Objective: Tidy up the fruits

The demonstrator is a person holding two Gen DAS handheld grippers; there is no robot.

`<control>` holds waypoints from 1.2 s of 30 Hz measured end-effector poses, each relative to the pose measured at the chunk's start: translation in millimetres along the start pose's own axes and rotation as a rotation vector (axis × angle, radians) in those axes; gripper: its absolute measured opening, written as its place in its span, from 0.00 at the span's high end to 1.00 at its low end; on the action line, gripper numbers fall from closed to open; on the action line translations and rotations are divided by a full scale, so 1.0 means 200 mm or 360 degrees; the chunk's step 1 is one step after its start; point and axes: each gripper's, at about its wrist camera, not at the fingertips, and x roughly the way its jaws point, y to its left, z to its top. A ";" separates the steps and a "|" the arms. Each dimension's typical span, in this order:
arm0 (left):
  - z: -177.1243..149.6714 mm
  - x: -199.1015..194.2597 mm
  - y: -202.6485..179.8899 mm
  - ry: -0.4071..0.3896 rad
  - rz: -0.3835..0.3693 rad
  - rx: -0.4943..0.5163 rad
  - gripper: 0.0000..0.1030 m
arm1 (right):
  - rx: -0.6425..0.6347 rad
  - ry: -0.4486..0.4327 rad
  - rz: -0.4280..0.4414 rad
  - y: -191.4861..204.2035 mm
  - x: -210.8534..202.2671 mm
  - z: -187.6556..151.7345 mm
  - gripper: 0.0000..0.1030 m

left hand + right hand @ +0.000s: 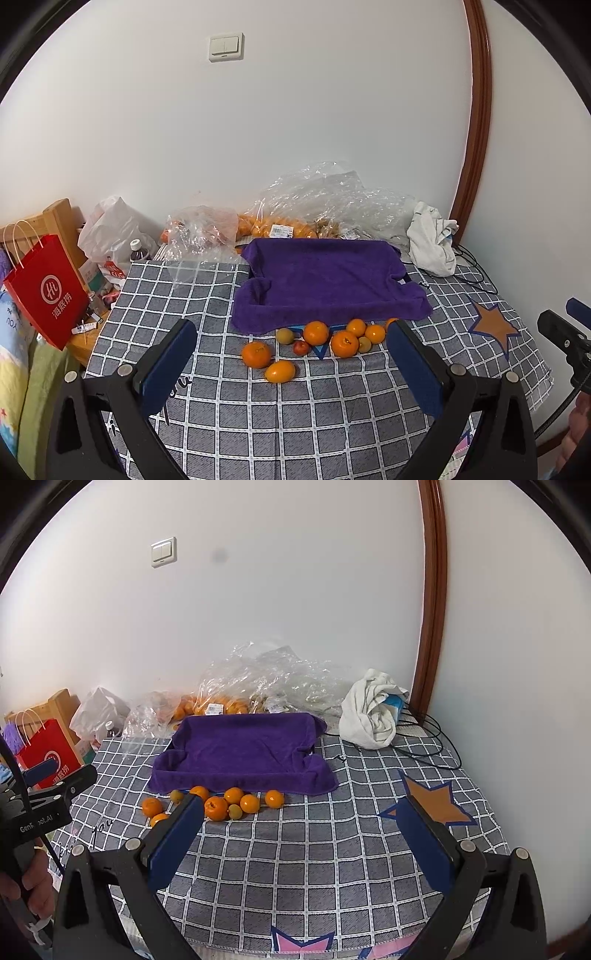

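Fruit cluster [325,341] loose on checked cloth, touching front edge of purple towel tray [325,280]. Left gripper [291,363] jaws wide, empty, cluster dead ahead between them. Right gripper [303,834] jaws wide, empty; cluster off its left. Left nearer.

1. Red paper bag [46,291] with white handles, far left, off the checked cloth [295,406].
2. Crumpled white cloth [434,240] at the back right, black cables [432,734] beside it.
3. Light switch [226,46] on wall.
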 end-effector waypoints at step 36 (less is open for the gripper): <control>0.02 -0.03 0.02 -0.0023 0.0011 0.0009 0.00 | 0.0004 -0.0024 0.0003 -0.01 -0.01 0.00 0.01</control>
